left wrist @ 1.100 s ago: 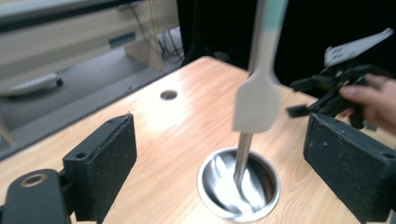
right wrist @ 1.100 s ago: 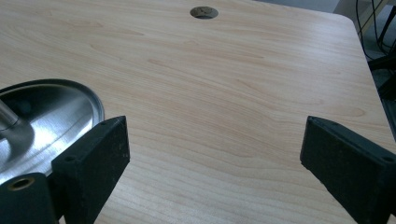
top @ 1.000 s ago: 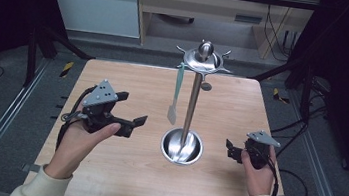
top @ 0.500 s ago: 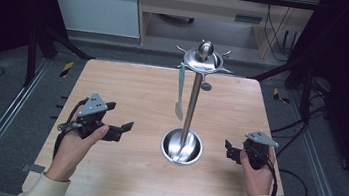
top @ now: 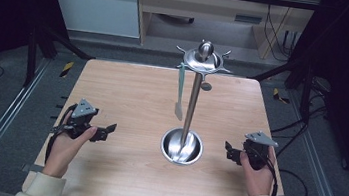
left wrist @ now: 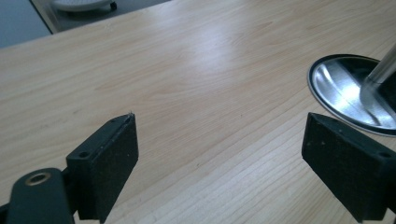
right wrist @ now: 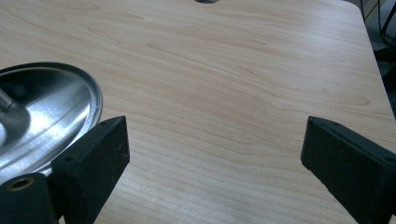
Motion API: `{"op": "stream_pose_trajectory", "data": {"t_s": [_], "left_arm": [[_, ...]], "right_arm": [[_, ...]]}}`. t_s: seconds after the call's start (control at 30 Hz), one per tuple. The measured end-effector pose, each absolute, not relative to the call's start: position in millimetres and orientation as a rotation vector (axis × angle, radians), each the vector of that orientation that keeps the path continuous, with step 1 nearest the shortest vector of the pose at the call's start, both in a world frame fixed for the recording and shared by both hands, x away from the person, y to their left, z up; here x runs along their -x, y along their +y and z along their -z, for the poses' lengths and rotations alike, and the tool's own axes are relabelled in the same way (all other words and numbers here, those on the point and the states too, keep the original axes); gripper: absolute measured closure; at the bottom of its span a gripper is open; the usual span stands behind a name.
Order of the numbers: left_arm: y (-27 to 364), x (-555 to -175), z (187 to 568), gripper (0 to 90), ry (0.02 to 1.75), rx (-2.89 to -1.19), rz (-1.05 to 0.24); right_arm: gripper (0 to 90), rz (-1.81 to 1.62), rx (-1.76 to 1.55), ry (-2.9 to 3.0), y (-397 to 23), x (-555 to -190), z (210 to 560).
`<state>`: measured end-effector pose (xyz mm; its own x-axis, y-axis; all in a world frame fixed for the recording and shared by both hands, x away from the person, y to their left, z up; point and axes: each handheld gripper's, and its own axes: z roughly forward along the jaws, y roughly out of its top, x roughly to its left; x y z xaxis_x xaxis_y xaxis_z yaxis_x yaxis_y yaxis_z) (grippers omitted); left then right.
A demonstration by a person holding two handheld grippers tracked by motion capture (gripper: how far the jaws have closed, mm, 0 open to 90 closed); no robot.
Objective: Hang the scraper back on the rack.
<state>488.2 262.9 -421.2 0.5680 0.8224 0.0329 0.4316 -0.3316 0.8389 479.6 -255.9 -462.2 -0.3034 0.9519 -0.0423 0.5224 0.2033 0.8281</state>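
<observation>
A tall metal stand [top: 190,111] stood a little right of the middle of the wooden table [top: 127,97], between the two grippers and well apart from both. It had a round, shiny, dished base [top: 181,147], a thin upright pole, and a round top plate [top: 203,60] with short hooks sticking out around its rim and a knob in the centre. A pale greenish utensil [top: 180,91] hung from one hook on the left side of the top, its lower end clear of the table; it may have been a knife or a small spatula, though the high view was too small to be sure. No brand, label or writing could be read on the stand or the utensil.

The left gripper [top: 106,131] lay low over the table near its left edge, jaws spread wide and holding nothing; in the left gripper view [left wrist: 219,165] the base [left wrist: 352,93] showed beyond its jaws. The right gripper [top: 228,151] sat near the right edge, also spread open and empty, with the base [right wrist: 44,116] just past one jaw in the right gripper view [right wrist: 212,163]
</observation>
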Motion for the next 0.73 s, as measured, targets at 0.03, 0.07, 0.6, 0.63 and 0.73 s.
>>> {"op": "stream_pose_trajectory", "data": {"t_s": [0.03,0.07,0.6,0.63,0.73], "left_arm": [[265,-489,424,10.5,1.02,-1.952,-0.581],[268,-490,426,10.5,1.032,-1.949,-0.573],[308,-490,460,12.1,1.168,-1.945,-0.615],[310,-489,461,12.1,1.173,-1.956,-0.617],[312,-489,464,12.3,1.193,-1.985,-0.641]], "right_arm": [[8.2,-0.98,-1.367,1.915,-256,-480,462],[8.2,-0.979,-1.368,1.915,-256,-479,462],[9.7,-0.991,-1.364,1.89,-257,-478,458],[9.7,-0.991,-1.364,1.89,-257,-478,458],[9.6,-1.005,-1.38,1.862,-264,-477,457]]}}
